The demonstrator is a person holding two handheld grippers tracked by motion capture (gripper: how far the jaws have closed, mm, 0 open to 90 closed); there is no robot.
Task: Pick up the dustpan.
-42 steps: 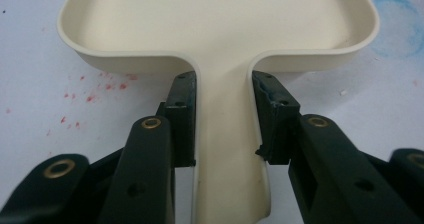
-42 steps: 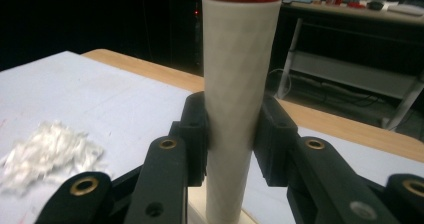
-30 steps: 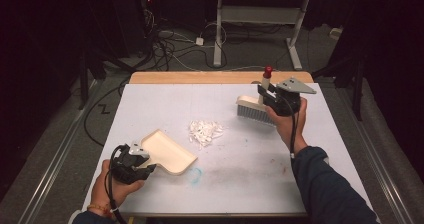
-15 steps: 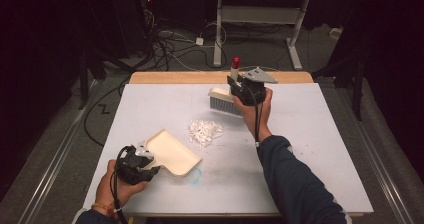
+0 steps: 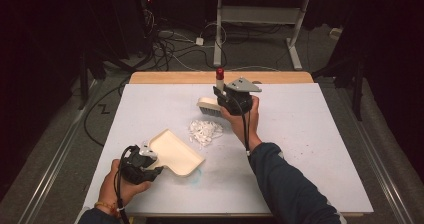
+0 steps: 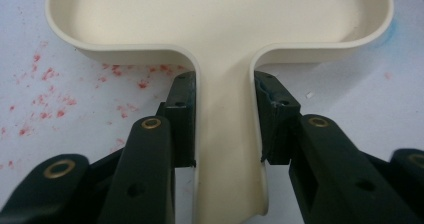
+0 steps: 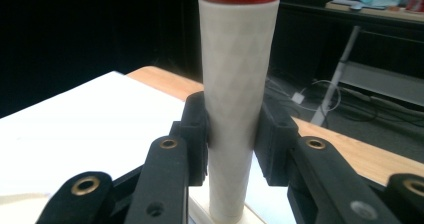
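I count one tabletop (image 5: 320,134), one dustpan (image 5: 176,153) near its front-left corner, one brush (image 5: 210,105) mid-back, one scrap pile (image 5: 205,132) between. My left hand-held gripper (image 6: 224,121) clamps the dustpan handle, revealing red specks; my right hand-held gripper (image 7: 232,139) clamps the brush handle.

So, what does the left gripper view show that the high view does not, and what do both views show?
Left gripper view alone: red specks on the white table surface beside the dustpan handle, and both black pads pressed against that handle.
High view alone: the pile of white scraps, the brush in the right gripper, the person's forearms.
Both views: the cream dustpan flat on the table, held by the left gripper.
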